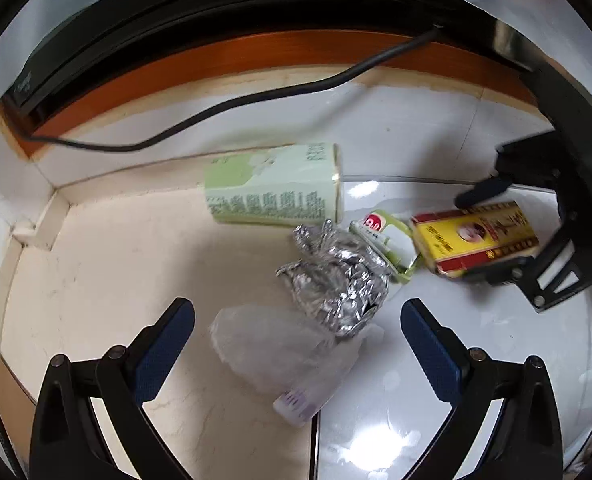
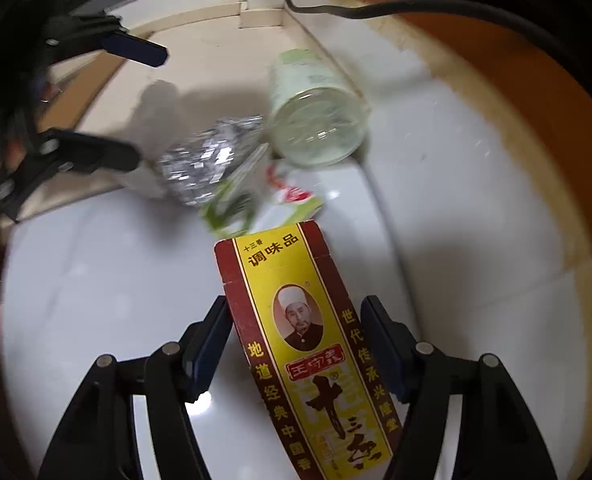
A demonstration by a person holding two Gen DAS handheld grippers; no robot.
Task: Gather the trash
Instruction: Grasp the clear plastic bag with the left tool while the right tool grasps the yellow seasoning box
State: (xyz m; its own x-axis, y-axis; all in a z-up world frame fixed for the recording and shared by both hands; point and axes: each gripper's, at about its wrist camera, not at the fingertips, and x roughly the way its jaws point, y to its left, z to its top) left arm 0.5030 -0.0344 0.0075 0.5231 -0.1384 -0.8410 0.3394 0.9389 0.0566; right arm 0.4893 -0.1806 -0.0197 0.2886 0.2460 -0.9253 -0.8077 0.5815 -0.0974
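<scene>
Trash lies on a tiled floor. My left gripper (image 1: 298, 314) is open over a clear plastic bag (image 1: 279, 352), with a crumpled foil ball (image 1: 338, 280) just beyond it. A green cup (image 1: 273, 186) lies on its side, and a small green-and-white wrapper (image 1: 388, 236) lies by the foil. My right gripper (image 2: 296, 322) is shut on a red-and-yellow spice box (image 2: 308, 340); the left wrist view shows it (image 1: 492, 232) holding the box (image 1: 476, 236) at right. The foil (image 2: 207, 160), cup (image 2: 316, 120) and left gripper (image 2: 135, 108) also show in the right wrist view.
A black cable (image 1: 231, 108) runs across the floor along a brown wooden skirting (image 1: 215, 60). A black object (image 1: 175, 24) stands behind it. A wall corner (image 1: 35, 216) is at the left. A floor step edge (image 2: 380, 184) passes by the cup.
</scene>
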